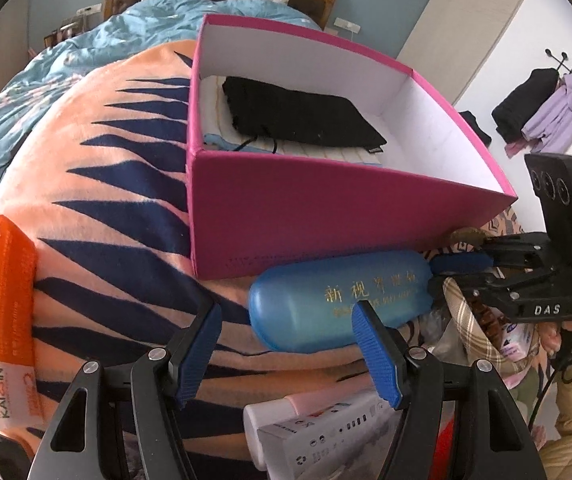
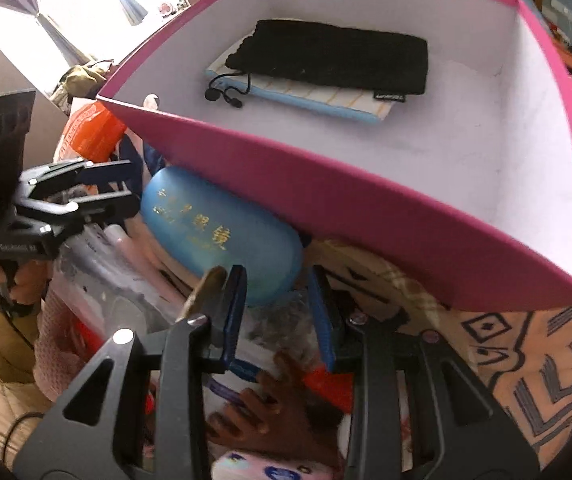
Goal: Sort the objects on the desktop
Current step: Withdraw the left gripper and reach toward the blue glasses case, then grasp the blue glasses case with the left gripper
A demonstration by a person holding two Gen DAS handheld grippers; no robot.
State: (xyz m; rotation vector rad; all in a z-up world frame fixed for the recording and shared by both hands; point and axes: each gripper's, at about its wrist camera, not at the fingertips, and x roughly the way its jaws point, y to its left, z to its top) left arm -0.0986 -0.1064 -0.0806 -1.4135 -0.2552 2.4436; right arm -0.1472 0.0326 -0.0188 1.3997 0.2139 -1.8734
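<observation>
Only a black pouch (image 2: 338,62) on a striped cloth (image 2: 318,100) lies in the pink box (image 1: 326,216) on the bed; the blue glasses case (image 1: 338,300) sits outside against its wall; left gripper (image 1: 290,356) and right gripper (image 2: 278,300) both gape empty; most clutter seems unsorted.

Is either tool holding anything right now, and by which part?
Nothing is held. Left tool and right tool are both open, near the blue glasses case.
</observation>
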